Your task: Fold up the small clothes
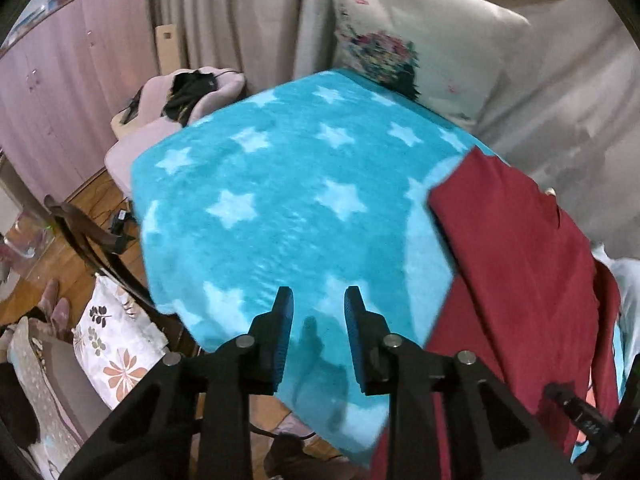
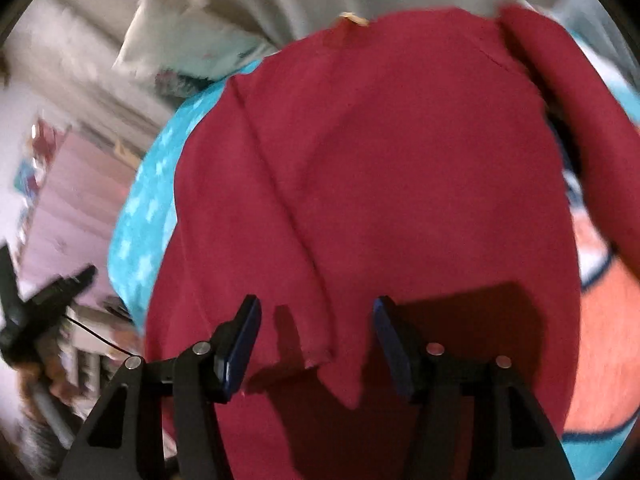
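Observation:
A dark red garment (image 1: 516, 256) lies spread on a turquoise blanket with white stars (image 1: 280, 184), at the right in the left wrist view. It fills the right wrist view (image 2: 380, 168), with one side folded over along a long crease. My left gripper (image 1: 319, 300) is open and empty above the blanket, left of the garment. My right gripper (image 2: 316, 312) is open and empty just above the garment's near hem. The other gripper shows at the left edge of the right wrist view (image 2: 48, 300).
A pale floral pillow (image 1: 420, 40) leans against grey curtains (image 1: 224, 12) behind the blanket. A pink chair with dark clothes (image 1: 188, 96) stands at the far left. Wooden floor, a flowered cloth (image 1: 116, 344) and cables lie below left. An orange and white cloth (image 2: 604, 320) lies at the right.

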